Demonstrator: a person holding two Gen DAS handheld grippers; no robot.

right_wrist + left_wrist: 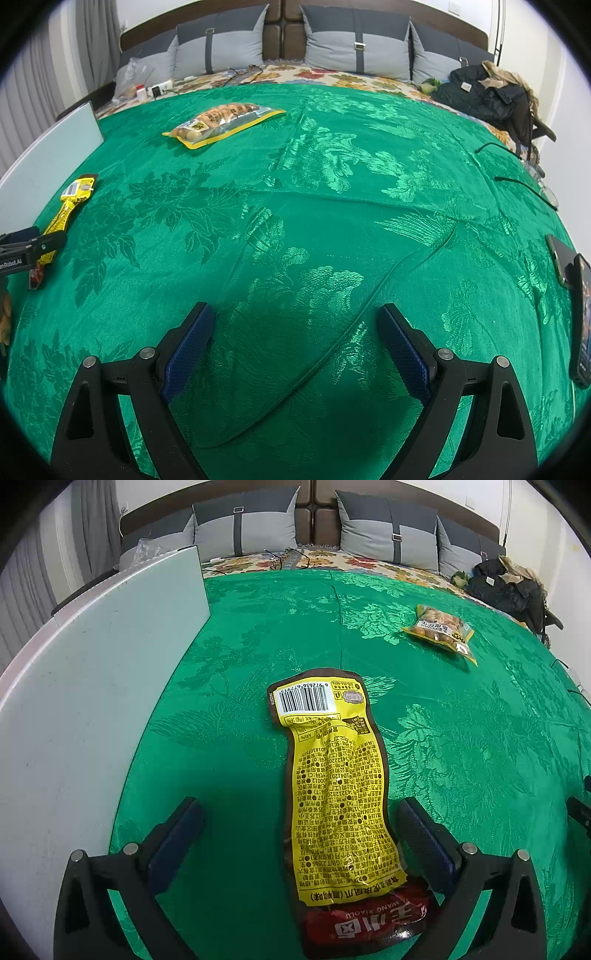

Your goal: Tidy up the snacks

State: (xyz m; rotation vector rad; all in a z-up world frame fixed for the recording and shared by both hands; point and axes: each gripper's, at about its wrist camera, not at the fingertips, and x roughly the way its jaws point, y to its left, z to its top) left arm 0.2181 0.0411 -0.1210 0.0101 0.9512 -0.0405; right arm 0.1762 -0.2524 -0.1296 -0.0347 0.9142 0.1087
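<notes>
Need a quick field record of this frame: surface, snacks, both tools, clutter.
surface: green cloth over a bed
snack 1: yellow packet, barcode side up, lying between the left tool's open fingers, not gripped
snack 2: clear bag of round snacks, flat on the cloth, farther off
left tool: open
right tool: open, over bare cloth
left edge: white board
right edge: phone

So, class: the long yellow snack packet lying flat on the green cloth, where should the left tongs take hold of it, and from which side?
Grip the yellow packet across its narrow middle, coming from above with the left tongs, which are open and already straddle it. It lies flat and lengthwise between the fingers, so its long edges face the pads; the wider barcode end is harder to span.
</notes>
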